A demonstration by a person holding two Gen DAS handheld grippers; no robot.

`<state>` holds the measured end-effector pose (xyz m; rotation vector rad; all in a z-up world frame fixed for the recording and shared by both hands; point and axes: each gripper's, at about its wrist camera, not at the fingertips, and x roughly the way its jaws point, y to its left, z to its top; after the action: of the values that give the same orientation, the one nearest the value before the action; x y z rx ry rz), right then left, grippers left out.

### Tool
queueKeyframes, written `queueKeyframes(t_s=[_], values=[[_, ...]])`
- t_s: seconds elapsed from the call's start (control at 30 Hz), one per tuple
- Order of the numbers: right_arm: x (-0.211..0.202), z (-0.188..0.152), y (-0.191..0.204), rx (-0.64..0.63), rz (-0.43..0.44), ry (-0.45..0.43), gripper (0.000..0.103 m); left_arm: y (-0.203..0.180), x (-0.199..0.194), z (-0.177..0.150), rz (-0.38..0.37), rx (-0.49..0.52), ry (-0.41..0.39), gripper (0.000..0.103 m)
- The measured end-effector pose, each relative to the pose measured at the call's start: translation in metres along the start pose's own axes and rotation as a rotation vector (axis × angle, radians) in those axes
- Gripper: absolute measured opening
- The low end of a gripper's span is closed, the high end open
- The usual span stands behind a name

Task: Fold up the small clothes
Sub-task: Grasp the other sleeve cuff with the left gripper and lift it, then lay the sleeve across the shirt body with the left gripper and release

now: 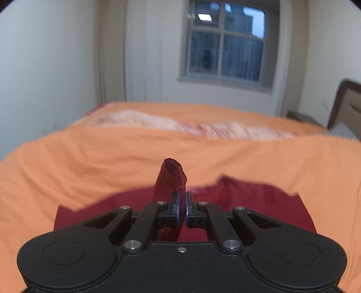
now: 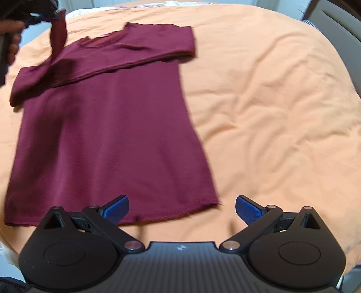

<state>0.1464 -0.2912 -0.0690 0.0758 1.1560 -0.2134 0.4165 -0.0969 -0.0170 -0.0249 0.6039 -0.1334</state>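
Note:
A maroon T-shirt (image 2: pixel 108 135) lies flat on the orange bedsheet (image 2: pixel 270 101), hem nearest the right wrist camera, its right sleeve folded across the chest. My left gripper (image 1: pixel 183 202) is shut on the shirt's left sleeve (image 1: pixel 171 178), whose hemmed edge sticks up between the pads. In the right wrist view that gripper (image 2: pixel 48 13) holds the sleeve (image 2: pixel 57 33) lifted at the top left, with a hand on its handle. My right gripper (image 2: pixel 181 208) hangs open above the hem's right corner, nothing between its blue pads (image 2: pixel 248 209).
The bed fills both views. A patterned blanket (image 1: pixel 180 126) lies across its far side. Beyond are white walls, a window (image 1: pixel 225 42) and a headboard (image 1: pixel 345 106) at the right.

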Motion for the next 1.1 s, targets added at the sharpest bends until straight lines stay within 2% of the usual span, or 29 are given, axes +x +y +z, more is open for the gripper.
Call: queueKeyframes(t_s=[0.13, 0.27, 0.43, 0.47, 0.53, 0.57, 0.63, 0.77, 0.87, 0.97, 1.03, 1.1], values=[[0.004, -0.001, -0.023, 0.031, -0.027, 0.015, 0.103, -0.022, 0.031, -0.022, -0.026, -0.001, 0.12, 0.005], [0.004, -0.002, -0.03, 0.029, -0.032, 0.014, 0.103, -0.033, 0.043, -0.035, -0.05, 0.02, 0.19, 0.008], [0.008, 0.0, -0.031, -0.011, -0.018, 0.027, 0.103, -0.028, 0.042, -0.048, -0.105, 0.007, 0.241, 0.04], [0.01, 0.002, -0.031, -0.018, -0.015, 0.028, 0.103, -0.025, 0.035, -0.048, -0.105, 0.004, 0.243, 0.043], [0.013, 0.006, -0.031, -0.021, -0.009, 0.027, 0.103, -0.018, 0.026, -0.049, -0.102, -0.009, 0.242, 0.06], [0.014, 0.009, -0.03, -0.018, -0.007, 0.024, 0.103, -0.013, 0.021, -0.051, -0.1, -0.018, 0.234, 0.064], [0.019, 0.017, -0.028, -0.008, -0.001, 0.014, 0.103, 0.0, 0.005, -0.051, -0.088, -0.03, 0.227, 0.08], [0.029, 0.04, -0.021, -0.019, -0.037, -0.058, 0.103, 0.038, -0.014, -0.055, -0.03, -0.028, 0.251, 0.086], [0.047, 0.069, -0.017, -0.066, -0.068, -0.114, 0.103, 0.068, -0.014, -0.056, 0.043, -0.016, 0.292, 0.088], [0.068, 0.108, -0.017, -0.069, -0.081, -0.154, 0.095, 0.092, 0.0, -0.054, 0.101, -0.052, 0.358, 0.093], [0.081, 0.134, -0.017, -0.059, -0.071, -0.2, 0.091, 0.1, 0.009, -0.055, 0.115, -0.086, 0.354, 0.093], [0.093, 0.157, -0.015, -0.08, -0.075, -0.242, 0.084, 0.102, 0.022, -0.056, 0.137, -0.109, 0.358, 0.094]])
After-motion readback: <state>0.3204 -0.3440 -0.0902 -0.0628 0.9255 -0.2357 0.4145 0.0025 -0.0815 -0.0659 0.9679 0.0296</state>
